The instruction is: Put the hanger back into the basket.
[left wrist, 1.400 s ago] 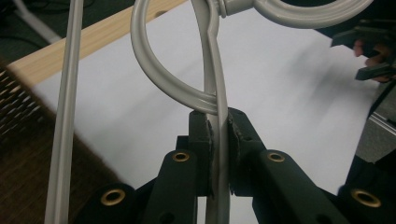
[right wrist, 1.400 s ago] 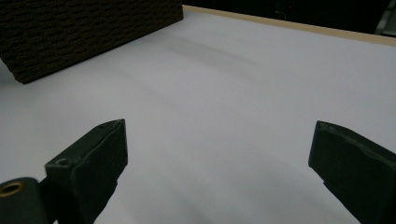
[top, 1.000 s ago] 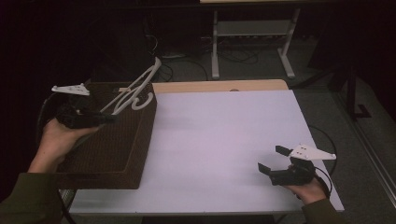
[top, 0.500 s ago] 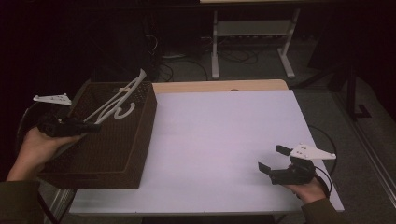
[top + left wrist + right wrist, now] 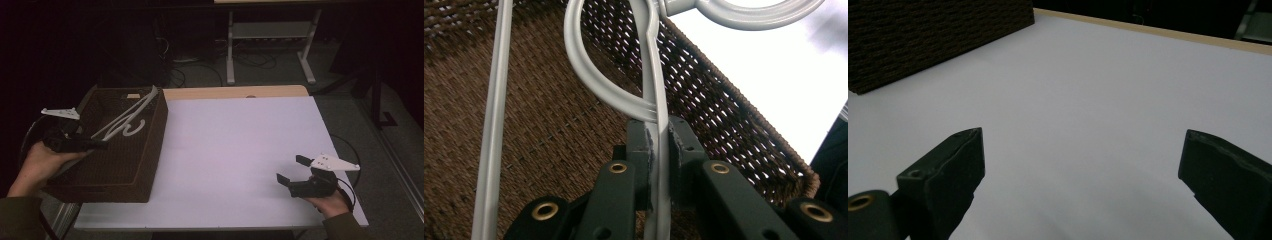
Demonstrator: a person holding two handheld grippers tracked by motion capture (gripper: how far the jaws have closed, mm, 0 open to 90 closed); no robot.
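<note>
The hanger (image 5: 124, 122) is white and thin, and it sits half in the brown basket (image 5: 150, 150) at about 9 o'clock on the table (image 5: 240, 150). One long end leans up on the basket's far rim, toward 11 o'clock. The curly part lies lower, inside the basket.

Your left gripper (image 5: 82, 145) is clamped tight on the hanger. In the left gripper view, the two black jaws squeeze a thin white bar of the hanger (image 5: 656, 100), right where a round loop joins it. Another straight white bar runs along the left side of that view, over the woven floor of the basket (image 5: 549, 120).

Your right gripper (image 5: 295, 172) waits at about 4 o'clock on the table, well apart from the basket. Its jaws stand wide apart with nothing between them (image 5: 1083, 165).

The hanger looks light and stiff, so I think it will not bend or flop. It looks smooth and shiny, so it may slip or spin in the jaws. Its long arms can catch on the basket's rim. Where you hold it now seems a good spot, because the loop stops it from sliding through. I think it will not break easily, but it may clatter if it drops.

There is a small pale tag on the basket's far inner wall (image 5: 132, 96), but it is too small to read. I see no other words or brand names.
</note>
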